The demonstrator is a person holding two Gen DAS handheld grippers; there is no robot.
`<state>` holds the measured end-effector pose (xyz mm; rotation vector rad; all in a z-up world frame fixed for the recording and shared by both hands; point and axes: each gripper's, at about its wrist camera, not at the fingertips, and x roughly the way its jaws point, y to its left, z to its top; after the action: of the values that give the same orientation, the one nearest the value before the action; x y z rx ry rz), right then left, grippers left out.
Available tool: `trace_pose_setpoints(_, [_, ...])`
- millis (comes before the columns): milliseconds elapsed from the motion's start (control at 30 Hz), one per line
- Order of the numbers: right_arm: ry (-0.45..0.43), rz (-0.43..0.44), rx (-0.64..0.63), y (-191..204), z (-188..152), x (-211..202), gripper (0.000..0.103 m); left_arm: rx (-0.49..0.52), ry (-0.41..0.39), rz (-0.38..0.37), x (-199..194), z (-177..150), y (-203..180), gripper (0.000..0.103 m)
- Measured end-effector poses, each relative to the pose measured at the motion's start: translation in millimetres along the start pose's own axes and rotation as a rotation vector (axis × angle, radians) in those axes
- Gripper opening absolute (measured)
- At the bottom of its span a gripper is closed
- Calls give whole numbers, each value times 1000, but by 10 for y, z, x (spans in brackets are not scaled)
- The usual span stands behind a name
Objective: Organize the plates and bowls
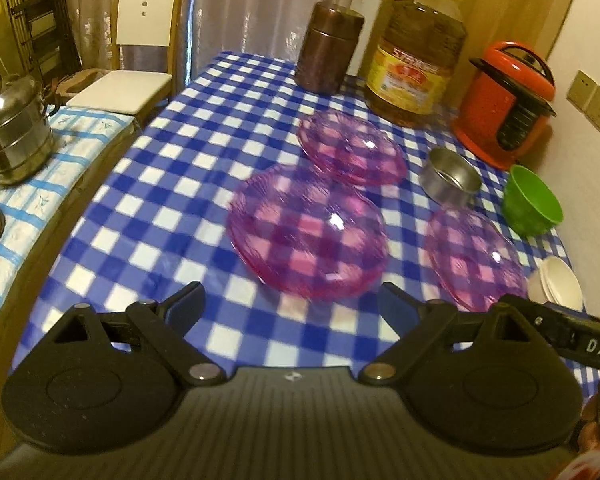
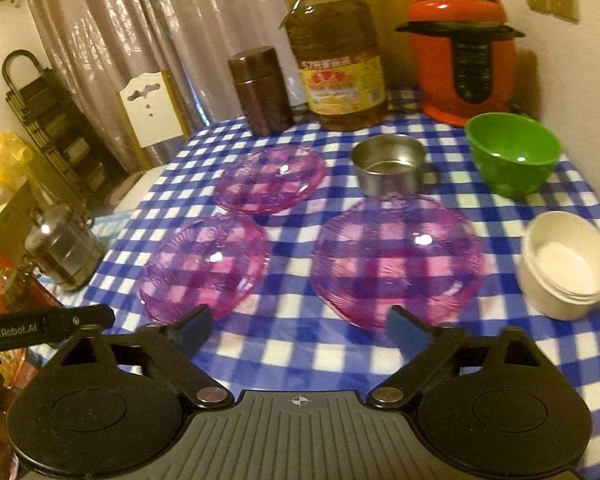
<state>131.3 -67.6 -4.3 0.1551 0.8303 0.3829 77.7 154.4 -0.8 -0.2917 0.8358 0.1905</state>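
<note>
Three clear pink plates lie apart on the blue checked table: a near-left plate [image 1: 306, 234] [image 2: 206, 264], a far plate [image 1: 352, 148] [image 2: 270, 178] and a right plate [image 1: 476, 258] [image 2: 398, 258]. A steel bowl [image 1: 452, 176] [image 2: 388, 164], a green bowl [image 1: 532, 200] [image 2: 514, 152] and a stack of white bowls [image 1: 558, 284] [image 2: 566, 264] stand to the right. My left gripper [image 1: 292, 304] is open and empty, just short of the near-left plate. My right gripper [image 2: 300, 326] is open and empty, between the near-left and right plates.
A brown canister [image 1: 328, 48] [image 2: 262, 90], an oil bottle [image 1: 418, 48] [image 2: 340, 60] and a red cooker [image 1: 508, 104] [image 2: 464, 46] line the table's far edge. A steel pot [image 1: 12, 128] [image 2: 62, 248] sits on a side table at left. A chair [image 1: 140, 40] stands behind.
</note>
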Motion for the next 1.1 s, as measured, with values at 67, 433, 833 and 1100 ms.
trace_pose_setpoints(67, [7,9,11,56,49,124,86,-3,-6,-2,83,88,89,92])
trace_pose_setpoints(433, [71,64,93,168,173,868,60,44,27,-55,649,368,389,84])
trace_pose_setpoints(833, [135,59,161,155,142,1386,44,40,102,-58,1244,389,589,55])
trace_pose_setpoints(1100, [159,49,186,159,131,1530,34,12,97,-84,1327,362,667,24])
